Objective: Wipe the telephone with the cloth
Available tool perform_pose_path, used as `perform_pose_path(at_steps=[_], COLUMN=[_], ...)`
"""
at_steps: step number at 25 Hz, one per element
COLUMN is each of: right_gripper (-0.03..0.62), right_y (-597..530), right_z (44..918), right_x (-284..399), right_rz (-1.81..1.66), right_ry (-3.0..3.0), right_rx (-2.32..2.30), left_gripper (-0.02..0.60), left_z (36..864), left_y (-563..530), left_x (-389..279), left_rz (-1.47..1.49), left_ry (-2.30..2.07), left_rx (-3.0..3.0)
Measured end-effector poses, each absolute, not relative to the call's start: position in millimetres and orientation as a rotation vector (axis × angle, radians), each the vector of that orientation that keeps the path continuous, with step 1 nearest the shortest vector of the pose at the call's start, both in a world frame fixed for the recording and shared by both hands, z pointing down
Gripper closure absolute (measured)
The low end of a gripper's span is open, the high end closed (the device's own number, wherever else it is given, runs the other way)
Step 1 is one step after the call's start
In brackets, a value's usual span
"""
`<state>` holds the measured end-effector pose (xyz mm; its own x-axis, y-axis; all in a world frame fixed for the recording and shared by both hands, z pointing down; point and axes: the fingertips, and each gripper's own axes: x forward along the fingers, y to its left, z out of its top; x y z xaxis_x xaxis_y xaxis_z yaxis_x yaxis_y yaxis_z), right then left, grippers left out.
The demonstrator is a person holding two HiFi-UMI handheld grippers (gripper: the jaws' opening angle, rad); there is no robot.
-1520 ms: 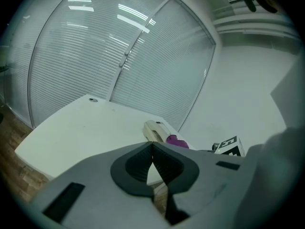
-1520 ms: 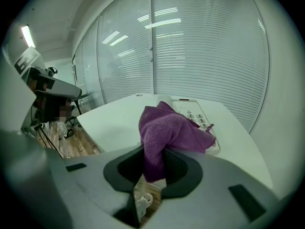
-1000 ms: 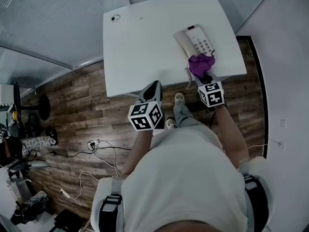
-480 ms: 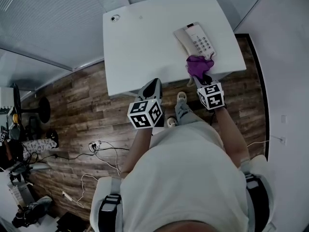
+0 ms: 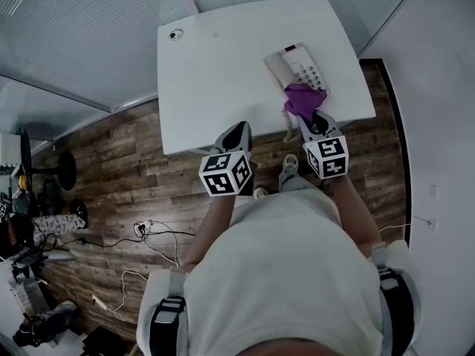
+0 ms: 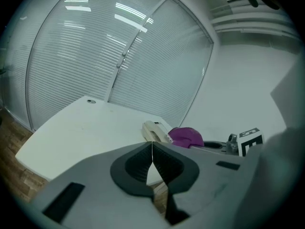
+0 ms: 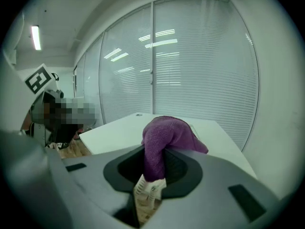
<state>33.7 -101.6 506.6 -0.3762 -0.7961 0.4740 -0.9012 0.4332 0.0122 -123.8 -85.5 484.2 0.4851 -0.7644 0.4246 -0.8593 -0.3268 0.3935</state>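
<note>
The right gripper (image 5: 310,119) is pinching a purple terry cloth (image 7: 167,132). The pads are pressed on a narrow fold of it, the bulk is bunched ahead of the jaws, and a pale label end pokes out behind them. The white corded desk telephone with a grey keypad (image 5: 297,65) lies on the white counter (image 5: 215,73), directly ahead of this gripper and close to the counter's near right edge. The cloth overlaps the telephone's near end in the head view; whether it rests on the casing cannot be told. The left gripper (image 6: 152,156) has its jaws pressed together on nothing. It hangs at the counter's near edge, with the telephone ahead of it and to its right, well apart.

Hazards:
- The telephone is unrestrained. A firm stroke may slide it across the smooth counter or toward the edge, because the left gripper is not bracing it.
- A stroke along the handset could lift it from its cradle.
- The coiled cord (image 5: 286,126) hangs just beside the right gripper's jaws, so a low pass may snag it and drag the set.
- The pinch covers little fabric. Drag may pull the cloth free, or fold the bunch aside so that bare jaw tips strike the keys.
</note>
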Motion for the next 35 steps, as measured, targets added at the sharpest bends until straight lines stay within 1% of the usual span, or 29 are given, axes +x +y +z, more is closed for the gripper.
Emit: perform_pose_path(at_steps=[15, 16, 17, 18, 21, 26, 35], right_gripper=[0.505, 0.505, 0.505, 0.505, 0.505, 0.505, 0.505], right_y=[-180.2, -183.4, -186.7, -190.1, -198.6, -216.1, -236.9], right_z=[459.6, 459.2, 459.0, 459.0, 457.9, 456.4, 461.4], right_x=[71.2, 73.5, 75.6, 77.6, 84.1, 99.4, 118.6], right_rz=[0.235, 0.236, 0.237, 0.24, 0.257, 0.259, 0.277], right_ry=[-2.415, -2.422, -2.429, -2.439, -2.481, -2.513, -2.536], right_rx=[1.417, 1.412, 1.407, 1.403, 1.399, 1.412, 1.398], left_gripper=[0.555, 0.523, 0.46, 0.424, 0.421, 0.381, 0.34], left_z=[491.6, 493.7, 496.1, 498.7, 506.4, 517.3, 531.6], left_y=[-147.9, -150.5, -153.3, -156.2, -164.4, -182.1, -208.4], left_x=[-51.2, -46.5, -42.1, -38.1, -29.5, -14.1, 8.1], left_rz=[0.221, 0.226, 0.233, 0.239, 0.25, 0.261, 0.269], left_ry=[-1.339, -1.339, -1.339, -1.344, -1.376, -1.401, -1.51], left_rx=[2.135, 2.13, 2.123, 2.114, 2.082, 2.031, 1.934])
